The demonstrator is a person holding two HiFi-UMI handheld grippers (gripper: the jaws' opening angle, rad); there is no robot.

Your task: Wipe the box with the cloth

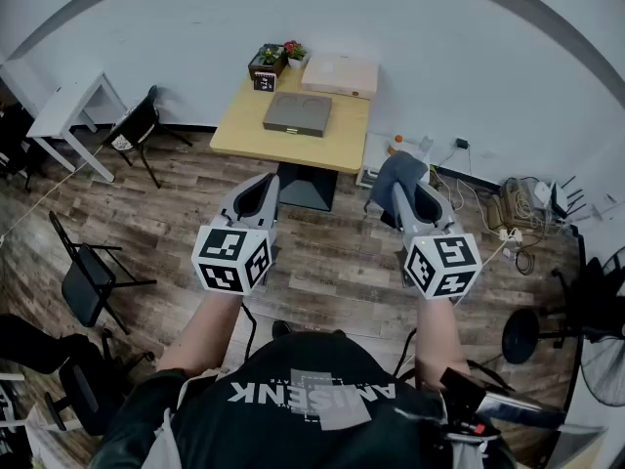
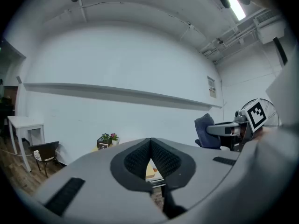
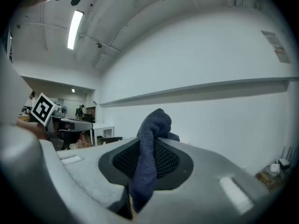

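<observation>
Blue cloth [image 3: 150, 139] sits clamped in the right gripper [image 3: 147, 168] for wiping; left gripper [image 2: 150, 158] is closed, empty.

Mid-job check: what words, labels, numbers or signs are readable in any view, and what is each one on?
No text reads clearly.
Shirt print: upside down, partly covered, not surely readable.
Wall notice: too small to read.
Small sign by the plants on the table: too small to read.
Marker cubes: black-and-white patterns only, no words.
</observation>
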